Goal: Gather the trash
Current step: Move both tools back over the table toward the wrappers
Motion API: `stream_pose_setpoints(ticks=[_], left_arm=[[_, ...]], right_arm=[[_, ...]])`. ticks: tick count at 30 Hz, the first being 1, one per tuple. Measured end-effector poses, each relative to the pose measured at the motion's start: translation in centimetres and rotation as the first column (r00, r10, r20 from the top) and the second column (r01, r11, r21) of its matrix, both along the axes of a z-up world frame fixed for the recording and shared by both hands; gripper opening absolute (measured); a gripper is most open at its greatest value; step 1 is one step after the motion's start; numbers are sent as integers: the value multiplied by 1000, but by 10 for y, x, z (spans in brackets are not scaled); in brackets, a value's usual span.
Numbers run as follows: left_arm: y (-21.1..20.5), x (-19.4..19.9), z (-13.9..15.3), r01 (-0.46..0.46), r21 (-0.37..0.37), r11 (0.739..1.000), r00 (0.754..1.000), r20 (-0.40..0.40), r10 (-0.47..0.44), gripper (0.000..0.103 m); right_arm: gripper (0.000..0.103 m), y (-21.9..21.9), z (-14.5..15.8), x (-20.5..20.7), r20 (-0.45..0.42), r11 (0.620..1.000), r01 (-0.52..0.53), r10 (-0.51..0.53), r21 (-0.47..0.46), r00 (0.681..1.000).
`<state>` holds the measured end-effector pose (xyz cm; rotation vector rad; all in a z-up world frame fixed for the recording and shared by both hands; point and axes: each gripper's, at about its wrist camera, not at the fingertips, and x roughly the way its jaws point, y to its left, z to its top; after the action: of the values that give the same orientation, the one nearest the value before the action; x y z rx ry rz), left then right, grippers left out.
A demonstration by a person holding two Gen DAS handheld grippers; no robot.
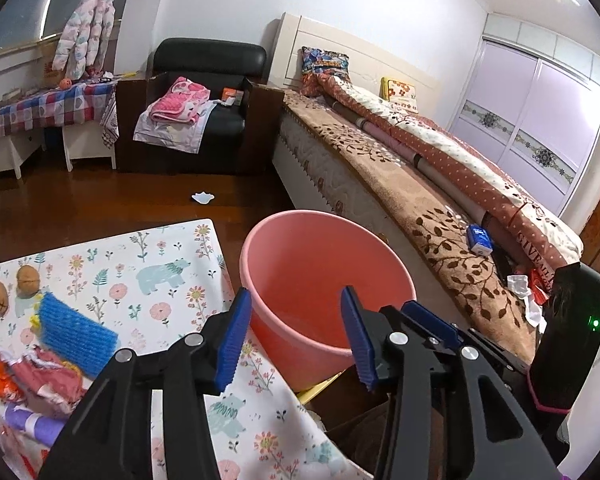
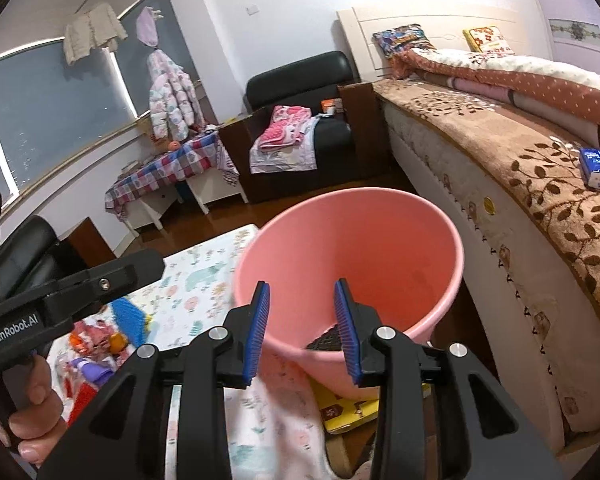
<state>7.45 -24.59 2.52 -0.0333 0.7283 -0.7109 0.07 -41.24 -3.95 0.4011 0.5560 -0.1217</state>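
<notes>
A pink bucket point(image 1: 324, 264) stands beside the table with the floral cloth point(image 1: 172, 264). My left gripper point(image 1: 295, 292) hangs open over the bucket's near rim, nothing between its blue pads. My right gripper point(image 2: 302, 284) is also open above the same bucket point(image 2: 380, 240), empty. A dark piece of trash point(image 2: 328, 338) lies in the bucket's bottom. On the cloth at the left are two walnuts point(image 1: 28, 278), a blue mesh pad point(image 1: 76, 334), red and orange wrappers point(image 1: 40, 376) and a purple item point(image 1: 32, 420). A white paper scrap point(image 1: 203, 197) lies on the wooden floor.
The bed point(image 1: 420, 208) runs along the right with a blue tissue pack point(image 1: 479, 240) on its brown blanket. A black armchair point(image 1: 208, 92) with pink clothes stands at the back, beside a checked-cloth desk point(image 1: 48, 108). A yellow box point(image 2: 348, 412) lies under the bucket. A hand point(image 2: 28, 420) holds the left gripper's handle.
</notes>
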Motion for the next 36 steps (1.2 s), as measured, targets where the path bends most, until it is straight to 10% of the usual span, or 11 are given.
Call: stream_pose_setpoints(ticks=[20, 36], left_arm=[[121, -40, 28, -147, -28, 989, 988, 49, 148, 54], [232, -56, 7, -363, 33, 931, 931, 50, 361, 54]], right_arm=[[45, 96, 18, -19, 26, 976, -216, 216, -5, 976], [45, 149, 11, -10, -19, 931, -362, 362, -45, 932]])
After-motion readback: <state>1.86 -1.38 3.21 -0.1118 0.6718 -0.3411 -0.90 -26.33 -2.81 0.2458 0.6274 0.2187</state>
